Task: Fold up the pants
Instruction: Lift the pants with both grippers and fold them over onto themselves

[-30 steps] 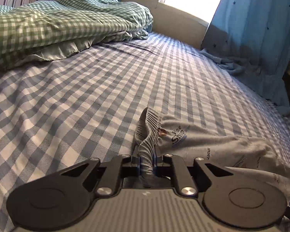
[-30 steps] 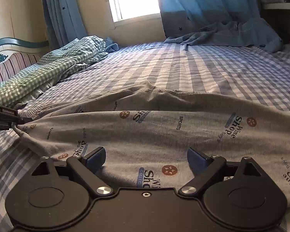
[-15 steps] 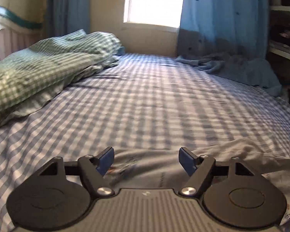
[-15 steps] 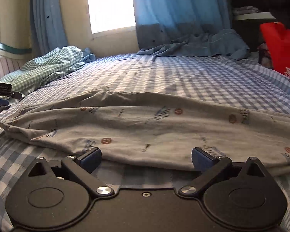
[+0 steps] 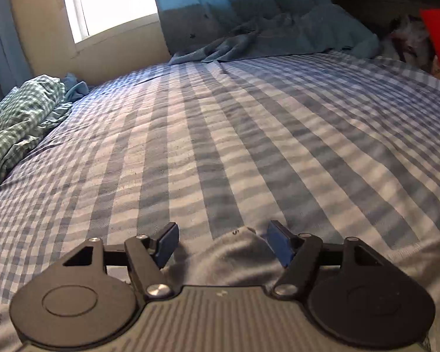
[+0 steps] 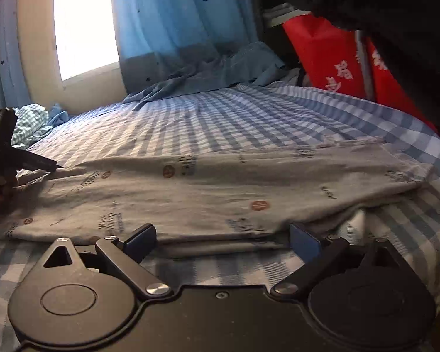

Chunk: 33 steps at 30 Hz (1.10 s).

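While the grey printed pants (image 6: pixel 208 193) lie spread flat across the blue checked bedsheet (image 6: pixel 220 117) | left gripper (image 5: pixel 223 245): jaws wide apart, empty, low over one end of the pants | right gripper (image 6: pixel 223 242): jaws wide apart, empty, at the pants' near edge | green checked blanket (image 5: pixel 20 117) bunched at far left.

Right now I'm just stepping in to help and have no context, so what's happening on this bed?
A person with a handheld gripper in each hand is folding grey printed pants on a blue checked bed sheet. The pants lie flat across the sheet, apparently folded lengthwise. Both the left gripper and the right gripper are open and hold nothing: the left is at one end of the pants, the right at their near edge.
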### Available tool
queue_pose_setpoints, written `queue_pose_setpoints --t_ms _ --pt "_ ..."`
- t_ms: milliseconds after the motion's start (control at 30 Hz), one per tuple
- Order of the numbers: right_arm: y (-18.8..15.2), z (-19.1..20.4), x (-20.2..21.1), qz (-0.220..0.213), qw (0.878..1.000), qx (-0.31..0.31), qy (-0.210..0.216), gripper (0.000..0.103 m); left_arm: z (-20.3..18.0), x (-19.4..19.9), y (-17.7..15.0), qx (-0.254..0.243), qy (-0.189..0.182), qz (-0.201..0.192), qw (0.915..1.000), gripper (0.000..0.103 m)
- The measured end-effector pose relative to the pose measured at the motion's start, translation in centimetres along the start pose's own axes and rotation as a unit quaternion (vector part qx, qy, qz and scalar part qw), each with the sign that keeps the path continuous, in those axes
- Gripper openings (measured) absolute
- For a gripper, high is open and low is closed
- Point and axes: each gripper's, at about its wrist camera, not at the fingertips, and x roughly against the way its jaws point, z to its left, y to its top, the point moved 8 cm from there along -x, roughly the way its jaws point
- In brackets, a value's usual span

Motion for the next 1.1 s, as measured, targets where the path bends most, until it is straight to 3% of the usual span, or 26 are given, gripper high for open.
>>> queue_pose_setpoints --t_ms 100,167,200,267,333,400,500,567,633,700,767,867,933,1000,1033,1100 --pt "0.5 -3.9 1.0 -0.021 0.999 -0.044 -0.012 0.097 -0.3 0.4 0.9 0.011 0.029 0.008 0.9995 0.072" --pt "0.8 -6.4 1.1 -0.023 0.996 -0.091 -0.008 0.097 -1.0 2.3 1.6 0.027 0.037 -0.017 0.9988 0.077" --pt "0.9 -7.7 1.0 -0.022 0.993 -0.117 0.0 0.097 -1.7 3.5 1.9 0.031 0.026 -0.034 0.9986 0.084" --pt "1.4 -9.5 0.6 -0.023 0.984 -0.175 0.029 0.097 -4.1 6.1 2.2 0.029 -0.02 -0.06 0.9975 0.087" --pt "2.2 -11.1 0.0 -0.021 0.969 -0.24 0.057 0.097 -7.5 8.4 2.5 0.016 -0.094 -0.078 0.9923 0.088" --pt "2.8 -12.7 -0.6 -0.024 0.946 -0.313 0.078 0.097 -10.8 10.0 2.4 0.001 -0.168 -0.082 0.9823 0.092" --pt "3.1 -15.1 -1.3 -0.044 0.915 -0.392 0.084 0.092 -17.0 11.5 1.6 -0.015 -0.281 -0.058 0.9577 0.095" --pt "3.2 -16.2 -1.4 -0.053 0.912 -0.403 0.06 0.083 -20.6 11.7 0.8 -0.018 -0.32 -0.042 0.9465 0.095" --pt "3.0 -17.2 -1.5 -0.068 0.906 -0.416 0.047 0.075 -23.6 11.1 0.0 -0.019 -0.329 -0.026 0.9439 0.095" --pt "2.9 -17.8 -1.5 -0.086 0.904 -0.416 0.04 0.074 -26.1 10.0 -0.4 -0.03 -0.325 -0.013 0.9451 0.095" --pt "2.9 -17.8 -1.6 -0.101 0.909 -0.404 0.03 0.071 -27.7 8.7 -1.4 -0.053 -0.298 -0.004 0.9531 0.096" --pt "2.4 -17.8 -1.6 -0.104 0.918 -0.383 0.0 0.054 -28.9 8.6 -2.1 -0.093 -0.26 -0.025 0.9607 0.101" --pt "2.0 -17.9 -1.5 -0.101 0.922 -0.372 -0.022 0.032 -28.8 8.6 -2.0 -0.088 -0.259 -0.019 0.9617 0.102" --pt "1.8 -18.0 -1.5 -0.099 0.924 -0.369 -0.032 0.017 -28.5 8.6 -1.7 -0.075 -0.261 -0.008 0.9624 0.102" --pt "2.0 -17.8 -1.3 -0.1 0.927 -0.36 -0.031 0.015 -28.2 8.7 -1.3 -0.065 -0.259 0.003 0.9636 0.102" --pt "3.2 -16.6 -0.8 -0.112 0.947 -0.298 -0.038 0.012 -27.6 9.1 -0.3 -0.035 -0.268 0.025 0.9624 0.102"
